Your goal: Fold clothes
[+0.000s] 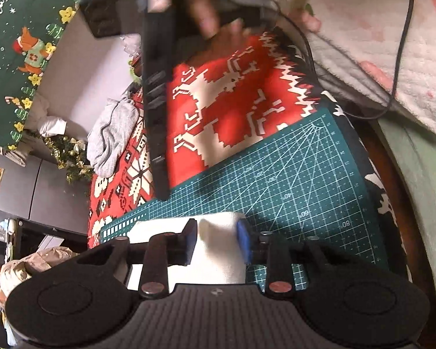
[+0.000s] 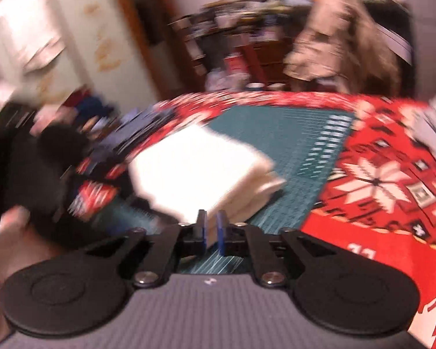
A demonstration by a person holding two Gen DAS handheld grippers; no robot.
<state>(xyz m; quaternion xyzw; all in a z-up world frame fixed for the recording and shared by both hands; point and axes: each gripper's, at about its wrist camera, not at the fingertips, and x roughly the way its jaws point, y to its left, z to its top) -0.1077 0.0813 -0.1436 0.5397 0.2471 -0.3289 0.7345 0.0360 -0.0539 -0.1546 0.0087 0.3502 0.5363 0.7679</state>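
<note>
A folded white cloth [image 1: 218, 247] lies on the green cutting mat [image 1: 305, 174]. My left gripper [image 1: 216, 240] is shut on its near edge, with the cloth bulging between the blue pads [image 1: 243, 241]. The right wrist view is motion-blurred; there the white cloth [image 2: 197, 168] is a bright square on the mat [image 2: 290, 133], just ahead of my right gripper [image 2: 211, 226]. Its pads stand almost together with nothing between them. The right tool's black body [image 1: 157, 101] and a person's hand [image 1: 209, 8] hang blurred over the red cloth in the left wrist view.
A red reindeer-and-snowflake tablecloth [image 1: 226, 96] [image 2: 378, 174] covers the table under the mat. A crumpled grey garment [image 1: 113, 133] [image 2: 433, 125] lies at its far side. A black cable [image 1: 398, 58] crosses a quilted sleeve. A small tinsel tree [image 1: 69, 157] stands behind.
</note>
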